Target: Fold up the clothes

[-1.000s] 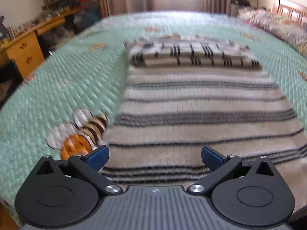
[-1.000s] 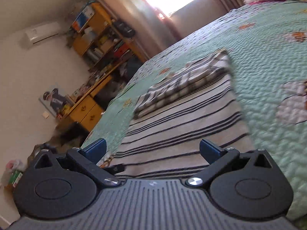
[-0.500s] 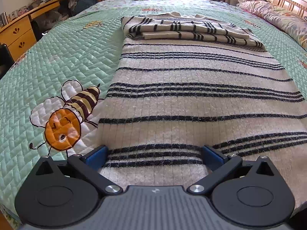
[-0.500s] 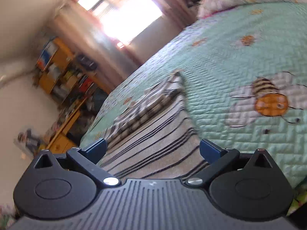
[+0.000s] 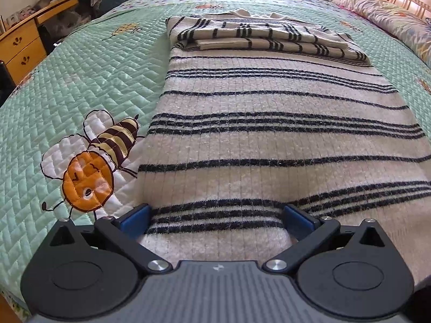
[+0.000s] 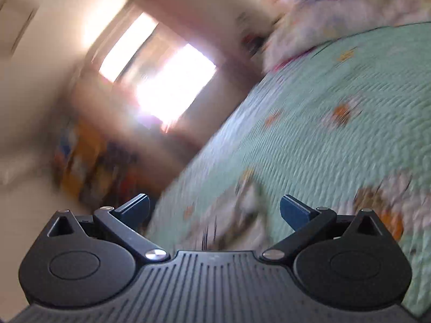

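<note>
The left claw [image 5: 216, 216] is sitting low with its blue fingers [image 5: 134, 217] spread wide apart, straddling the near hem of the striped sweater [image 5: 269, 140], which is bunching up slightly between them; nothing is being gripped. The sweater is lying flat on the bed [image 5: 80, 86], running away toward 12 o'clock, with its sleeves [image 5: 256, 36] folded across the far end. At 9 o'clock from the claw, a stitched bee [image 5: 91, 172] is showing on the green quilt, its edge tucked just under the sweater's side. A wooden desk [image 5: 24, 45] is standing off at 10 o'clock and a pillow [image 5: 377, 16] is resting at 2 o'clock. No readable writing is showing anywhere.

The right claw [image 6: 215, 211] is tilting steeply, pointing up over the bed [image 6: 336, 140] toward a bright window [image 6: 167, 80] at 11 o'clock, its fingers [image 6: 295, 211] likewise standing apart and holding nothing. That view is heavily blurred; a pale patch with dark stripes just beyond the claw cannot be told for certain.
</note>
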The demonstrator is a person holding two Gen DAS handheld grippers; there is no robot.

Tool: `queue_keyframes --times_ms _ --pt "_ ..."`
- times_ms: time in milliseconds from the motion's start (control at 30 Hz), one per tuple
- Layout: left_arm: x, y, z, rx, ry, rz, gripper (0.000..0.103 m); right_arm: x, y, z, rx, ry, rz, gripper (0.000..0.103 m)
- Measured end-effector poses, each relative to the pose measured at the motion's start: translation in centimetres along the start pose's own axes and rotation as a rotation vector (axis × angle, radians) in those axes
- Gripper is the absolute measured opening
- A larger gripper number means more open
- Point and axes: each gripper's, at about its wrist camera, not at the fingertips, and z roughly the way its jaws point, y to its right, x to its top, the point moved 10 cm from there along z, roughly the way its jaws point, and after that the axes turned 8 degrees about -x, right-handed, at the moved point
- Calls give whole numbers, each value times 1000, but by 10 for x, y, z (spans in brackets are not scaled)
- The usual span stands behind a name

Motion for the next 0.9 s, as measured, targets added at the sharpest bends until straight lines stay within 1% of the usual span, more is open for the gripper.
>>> queue_keyframes --times_ms 67,167,233,267,300,333,367,400,467,500,567,633,733,800,867,900 --pt "1 -1 -8 -17 18 -18 102 -55 -14 11 24 -127 -76 103" --pt "7 -5 -30 -73 94 -70 96 -126 -11 30 28 -339 -46 102" --pt "15 -9 -47 -115 168 -98 96 -154 -6 37 15 -415 -38 102" --pt "19 -10 -53 -130 197 -106 96 -162 -6 40 18 -440 -43 102" --pt "21 -11 -56 -142 213 -110 97 -165 -8 41 23 -443 -52 102" --pt "22 -11 -55 -151 212 -111 97 -167 -10 41 28 -444 -62 102" --pt "21 -11 -49 -150 195 -110 97 -167 -14 40 31 -442 -77 102" --pt "17 -11 -41 -143 166 -110 99 -167 -16 39 34 -440 -87 102" --pt "5 -9 -17 -139 76 -112 102 -166 -18 37 38 -445 -87 102" --pt "-1 -8 -8 -118 54 -92 102 -167 -17 39 27 -453 -85 102" --pt "-6 1 -5 -49 64 5 103 -171 -11 45 -1 -468 -79 102" --pt "-6 7 -6 -17 62 42 103 -172 -2 46 -28 -475 -77 102" --pt "-2 2 -10 -35 56 -6 102 -170 7 50 -73 -462 -93 102" --pt "3 1 -22 -60 95 -34 99 -170 8 51 -82 -458 -100 102" --pt "12 6 -31 -71 141 -11 98 -172 7 54 -88 -456 -109 102" --pt "16 9 -35 -74 164 4 100 -172 6 55 -90 -453 -113 102"
